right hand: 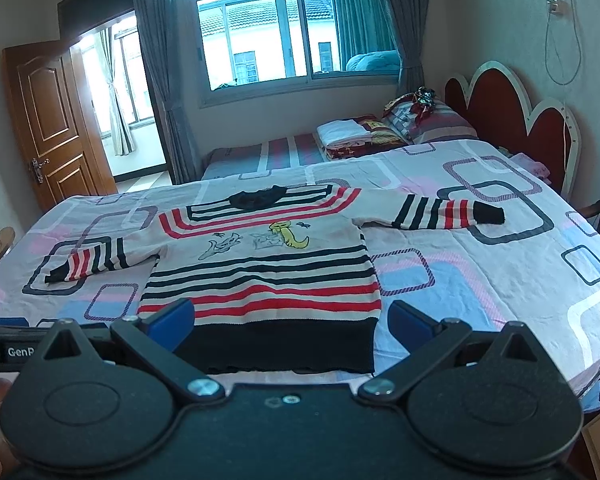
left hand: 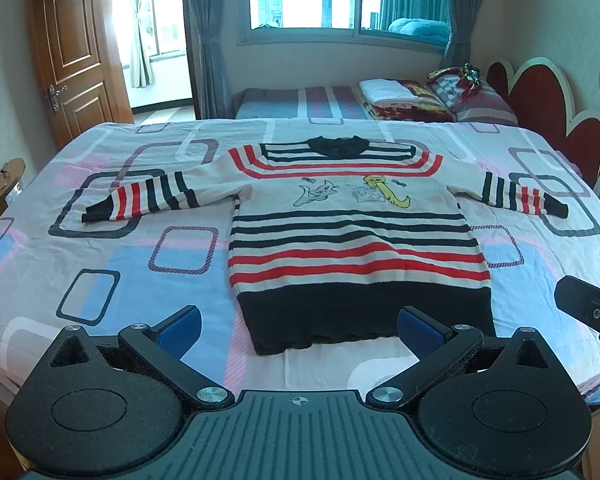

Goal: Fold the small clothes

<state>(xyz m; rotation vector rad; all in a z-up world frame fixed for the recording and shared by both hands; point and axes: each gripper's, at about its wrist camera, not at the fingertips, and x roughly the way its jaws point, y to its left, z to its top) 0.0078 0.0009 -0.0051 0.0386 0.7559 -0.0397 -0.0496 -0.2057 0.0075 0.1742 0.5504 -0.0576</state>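
Note:
A small striped sweater (left hand: 352,224) lies flat and face up on the bed, sleeves spread to both sides, black hem nearest me. It has red and black stripes, a black collar and cartoon figures on the chest. My left gripper (left hand: 298,326) hovers open just in front of the hem, nothing between its blue pads. In the right wrist view the same sweater (right hand: 268,264) lies ahead, and my right gripper (right hand: 290,322) is open over the black hem band, empty. The right gripper's body (left hand: 588,312) shows at the right edge of the left wrist view.
The bed sheet (left hand: 100,248) has a pattern of rounded rectangles. A second bed behind holds folded linen (left hand: 388,94) and pillows (left hand: 468,88). A red scalloped headboard (left hand: 540,96) stands at the right, a wooden door (left hand: 72,52) at the left, a window behind.

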